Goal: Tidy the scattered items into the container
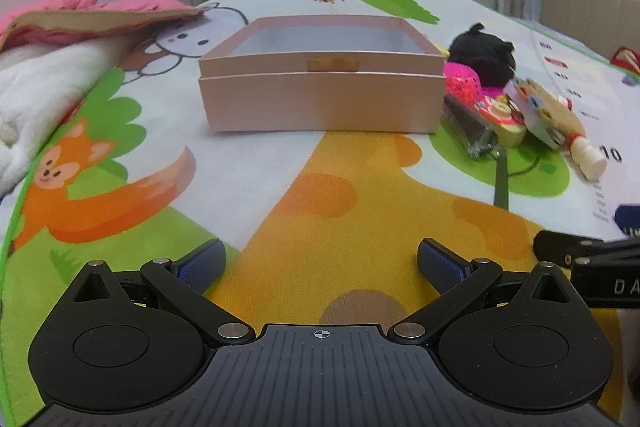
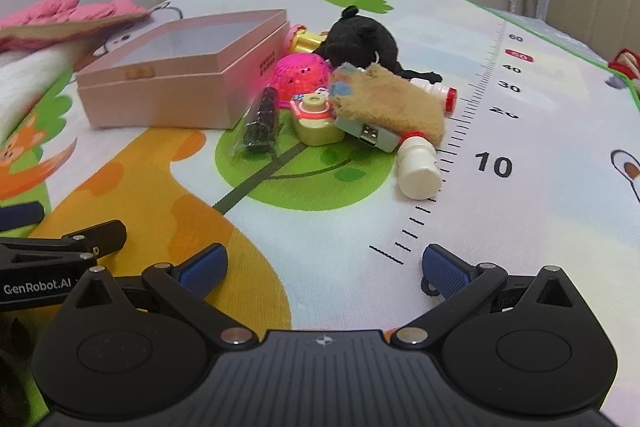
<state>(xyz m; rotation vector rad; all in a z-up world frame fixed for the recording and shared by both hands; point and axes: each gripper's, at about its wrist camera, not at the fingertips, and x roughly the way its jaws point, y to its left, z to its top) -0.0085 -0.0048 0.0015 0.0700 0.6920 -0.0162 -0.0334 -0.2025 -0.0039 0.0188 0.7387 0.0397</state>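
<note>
Left wrist view looks low across a cartoon play mat (image 1: 280, 163), with the left gripper (image 1: 320, 267) hovering just above it, jaws spread wide apart and nothing between them. Straight ahead of the gap, well apart from the blue fingertips (image 1: 204, 263), sits the pink box (image 1: 320, 95), open at the top and seemingly empty, though its floor is only partly visible. The scattered items lie in a heap against the box's right side, off to the right of the jaws' line.

From the right wrist view, the right gripper (image 2: 324, 267) is likewise spread wide with an empty gap, resting low over the mat beside a printed ruler scale (image 2: 460, 147). The heap lies ahead and slightly left of its jaws, well apart from them: a white bottle (image 2: 418, 171) on its side nearest, a brown furry gadget (image 2: 384, 103) with a USB port just behind it, a small toy camera (image 2: 316, 119), a dark wrapped stick (image 2: 262, 119), a pink mesh dome (image 2: 300, 75), and a black plush toy (image 2: 360, 35) farthest back. A second white bottle with a red cap (image 2: 438, 95) peeks from behind the furry gadget. The box stands to the left of the heap, touching or just beside the pink dome. The left gripper's black arm shows at the left edge.
</note>
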